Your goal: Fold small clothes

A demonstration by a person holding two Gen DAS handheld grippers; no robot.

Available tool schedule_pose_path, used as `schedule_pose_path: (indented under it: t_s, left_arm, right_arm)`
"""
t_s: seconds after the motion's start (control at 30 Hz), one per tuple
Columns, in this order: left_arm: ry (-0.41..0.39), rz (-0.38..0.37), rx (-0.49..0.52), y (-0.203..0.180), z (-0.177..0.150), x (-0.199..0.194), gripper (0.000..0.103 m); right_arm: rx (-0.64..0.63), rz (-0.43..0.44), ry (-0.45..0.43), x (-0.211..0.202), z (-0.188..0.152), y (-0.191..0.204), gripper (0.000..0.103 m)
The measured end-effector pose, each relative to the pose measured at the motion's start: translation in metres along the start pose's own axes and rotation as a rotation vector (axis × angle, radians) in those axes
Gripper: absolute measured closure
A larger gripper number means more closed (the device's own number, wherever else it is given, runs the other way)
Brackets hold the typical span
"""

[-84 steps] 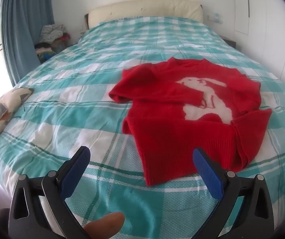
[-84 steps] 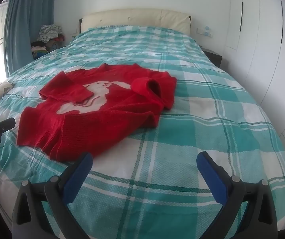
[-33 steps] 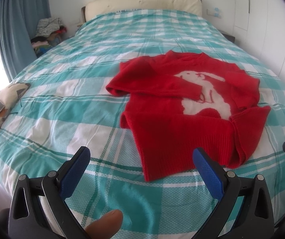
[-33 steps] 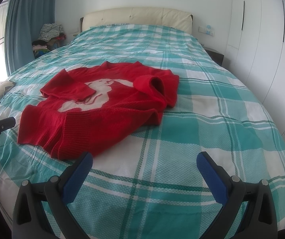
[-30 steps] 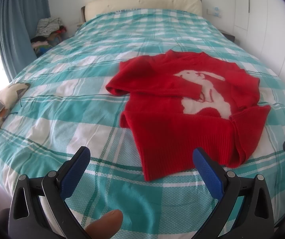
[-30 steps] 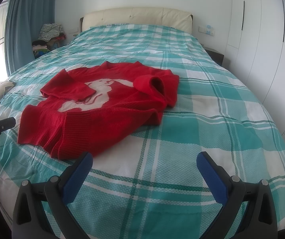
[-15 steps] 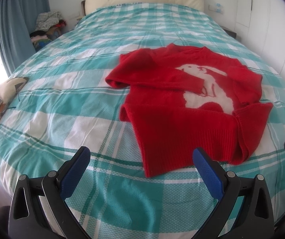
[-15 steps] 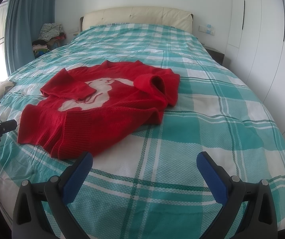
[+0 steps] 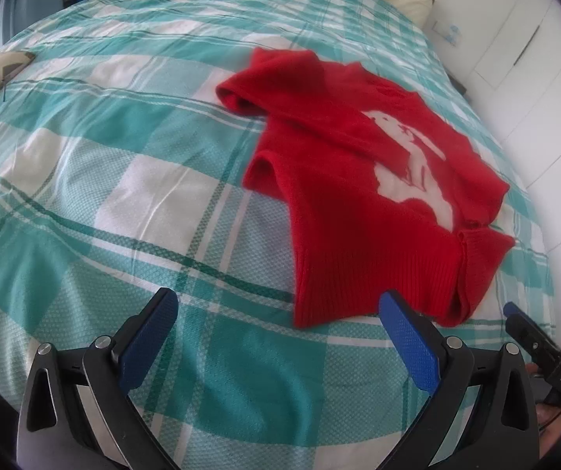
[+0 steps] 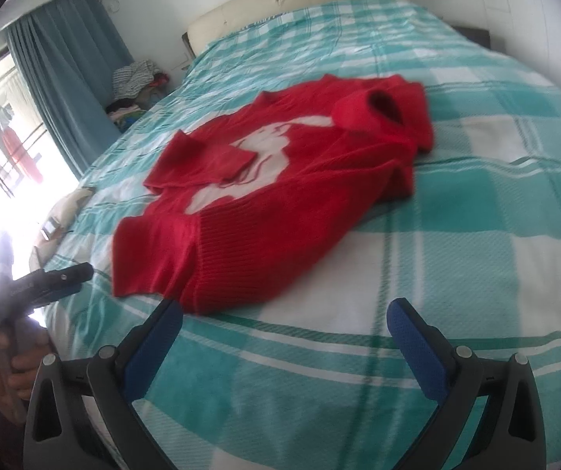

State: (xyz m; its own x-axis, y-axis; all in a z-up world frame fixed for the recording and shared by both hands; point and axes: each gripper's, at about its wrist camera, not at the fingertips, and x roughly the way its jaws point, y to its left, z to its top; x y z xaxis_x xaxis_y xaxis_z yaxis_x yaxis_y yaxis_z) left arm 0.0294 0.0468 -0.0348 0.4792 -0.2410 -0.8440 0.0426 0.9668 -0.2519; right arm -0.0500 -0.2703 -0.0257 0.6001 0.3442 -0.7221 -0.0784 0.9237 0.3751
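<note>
Two grippers are seen, both with jaws spread wide and nothing held. The left gripper [image 9: 278,313] hovers over the plaid bedspread [image 9: 131,164]; its right blue pad [image 9: 407,338] sits just short of the hem of the one garment in view — a red sweater [image 9: 350,196] with a white animal motif [image 9: 409,172]. The right gripper [image 10: 284,323] is likewise released; its left pad [image 10: 155,346] is just beside the sweater's [image 10: 280,180] near hem corner.

The sweater lies crumpled on the bed, one sleeve [image 10: 206,160] folded over the chest, the other sleeve [image 10: 382,113] bunched with its cuff opening up. It lies ahead of both grippers, between them.

Surroundings: one cream headboard [image 10: 296,4], one blue curtain [image 10: 69,74], one clothes pile [image 10: 135,82] by the curtain, white wardrobe doors [image 9: 534,47]. One hand [image 10: 18,356] is seen gripping the left tool's handle. Nothing lies between either gripper and the sweater — only bare bedspread.
</note>
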Motion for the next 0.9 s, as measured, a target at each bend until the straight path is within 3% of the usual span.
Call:
schedule_pose_path:
  t_s: [0.1,0.17,0.23,0.27,0.3,0.33,0.43,0.57,0.73,0.77,0.83,0.9]
  left_arm:
    - [0.016,0.029,0.028,-0.011,0.003,0.014,0.006]
    - [0.011,0.056,0.063,-0.018,0.006,0.021,0.025]
    - [0.024,0.087,0.122,-0.026,0.006,0.032,0.063]
    - [0.027,0.1,0.145,-0.029,0.005,0.035,0.075]
    - [0.028,0.098,0.16,-0.029,0.003,0.035,0.1]
    - [0.026,0.085,0.161,-0.027,0.002,0.032,0.099]
    - [0.002,0.038,0.162,-0.019,-0.003,0.009,0.1]
    - [0.024,-0.063,0.157,0.001,-0.019,-0.025,0.1]
    - [0.099,-0.034,0.179,0.006,-0.041,-0.012,0.1]
    - [0.093,-0.029,0.189,0.004,-0.04,-0.013,0.1]
    - [0.071,-0.027,0.202,0.002,-0.04,-0.017,0.1]
    - [0.075,-0.019,0.198,0.003,-0.04,-0.015,0.1]
  right_arm:
    - [-0.14,-0.064,0.007,0.017,0.01,0.034,0.0]
    - [-0.204,-0.09,0.009,0.029,0.018,0.057,0.0]
    - [-0.271,-0.167,0.049,0.05,0.023,0.075,0.004]
    - [-0.302,-0.217,0.082,0.061,0.023,0.078,0.013]
    - [-0.303,-0.238,0.106,0.067,0.023,0.075,0.052]
    - [-0.267,-0.248,0.115,0.066,0.022,0.067,0.079]
    - [-0.128,-0.179,0.092,0.031,0.016,0.034,0.093]
    - [0.005,-0.113,0.074,-0.036,-0.012,0.001,0.094]
    - [0.066,-0.079,0.131,-0.053,-0.052,-0.026,0.092]
    - [0.071,-0.088,0.135,-0.051,-0.055,-0.03,0.089]
    - [0.108,-0.076,0.117,-0.052,-0.055,-0.037,0.073]
    - [0.129,-0.045,0.076,-0.058,-0.049,-0.04,0.064]
